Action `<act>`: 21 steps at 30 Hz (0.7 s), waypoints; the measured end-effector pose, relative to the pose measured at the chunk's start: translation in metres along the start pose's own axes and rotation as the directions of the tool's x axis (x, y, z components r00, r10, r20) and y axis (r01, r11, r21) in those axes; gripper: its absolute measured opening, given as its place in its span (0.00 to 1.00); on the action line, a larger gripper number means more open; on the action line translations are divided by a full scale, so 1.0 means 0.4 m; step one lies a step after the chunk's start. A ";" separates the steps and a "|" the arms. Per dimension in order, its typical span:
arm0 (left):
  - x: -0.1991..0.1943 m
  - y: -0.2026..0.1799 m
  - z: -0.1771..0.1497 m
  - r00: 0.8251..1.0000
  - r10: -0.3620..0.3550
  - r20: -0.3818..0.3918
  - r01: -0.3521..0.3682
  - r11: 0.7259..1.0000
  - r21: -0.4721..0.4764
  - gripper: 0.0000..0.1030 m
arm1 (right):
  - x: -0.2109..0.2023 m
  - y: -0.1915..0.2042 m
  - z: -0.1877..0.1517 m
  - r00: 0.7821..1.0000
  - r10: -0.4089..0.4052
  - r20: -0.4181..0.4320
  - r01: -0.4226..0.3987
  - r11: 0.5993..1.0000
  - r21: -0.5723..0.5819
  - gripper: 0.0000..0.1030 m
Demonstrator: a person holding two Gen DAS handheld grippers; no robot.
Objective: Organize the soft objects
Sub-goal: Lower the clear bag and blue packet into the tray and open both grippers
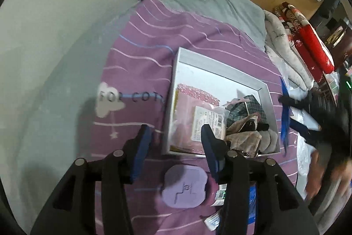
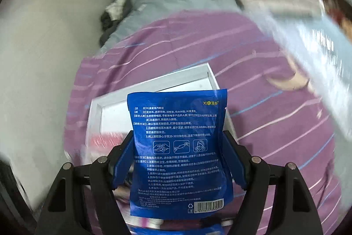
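Your right tongs (image 2: 178, 160) hold a blue sachet (image 2: 178, 151) upright between the blue pads, one pad pressed on each long edge, so the jaws stand wide around the packet. Its printed back, with three small drawings and a barcode near the bottom, faces the wrist camera. Behind the sachet, past the fingertips, lies the white box (image 2: 154, 83); something pink shows inside it to the left of the left-hand pad. The surroundings are smeared with blur.

Your left tongs (image 1: 176, 142) stand about half apart with nothing between the pads. No earlier picture is here to compare. Just ahead of the right-hand fingertip lies the same white box (image 1: 173, 89), open on the purple striped bedcover (image 1: 136, 72). In it, nearest that fingertip, is a pink packet in clear wrap with a white label (image 1: 209, 122); further right in the box sits a heap of checked and beige cloth (image 1: 248, 124). Below the tongs, between the two arms, a lilac pad (image 1: 184, 186) with a small zigzag mark lies flat on the bedcover, and beside it, under the right-hand arm, are a few small packets I cannot identify.

At the far right of the left wrist view, your right tongs and the sachet's blue edge (image 1: 285, 116) appear as a dark blur beside the box, with a hand (image 1: 325, 175) below them.
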State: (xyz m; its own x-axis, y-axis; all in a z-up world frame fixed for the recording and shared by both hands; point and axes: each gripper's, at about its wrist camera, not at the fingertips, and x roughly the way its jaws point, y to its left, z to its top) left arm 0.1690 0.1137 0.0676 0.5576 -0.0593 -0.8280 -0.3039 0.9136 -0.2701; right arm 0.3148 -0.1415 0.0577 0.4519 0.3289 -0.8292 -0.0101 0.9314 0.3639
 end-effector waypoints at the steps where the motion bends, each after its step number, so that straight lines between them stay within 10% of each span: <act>1: -0.013 0.000 -0.001 1.000 0.015 0.012 -0.015 1.000 0.008 0.50 | 0.023 -0.011 0.025 0.998 0.049 -0.049 -0.044 0.994 0.097 0.73; 10: -0.077 -0.006 -0.003 0.997 -0.049 0.067 0.047 0.998 0.033 0.54 | 0.154 -0.067 0.068 0.984 0.081 -0.161 0.023 0.827 0.561 0.81; 21: -0.094 -0.046 -0.015 0.987 -0.126 0.099 0.116 0.988 0.101 0.54 | 0.113 -0.118 0.069 0.994 0.081 -0.070 -0.019 0.778 0.628 0.89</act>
State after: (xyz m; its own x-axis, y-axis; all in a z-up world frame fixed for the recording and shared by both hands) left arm 0.1492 0.0968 0.1007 0.6648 -0.1339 -0.7349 -0.1575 0.9366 -0.3131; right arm 0.3605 -0.1751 0.0149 0.3858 0.4137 -0.8246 0.5437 0.6201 0.5655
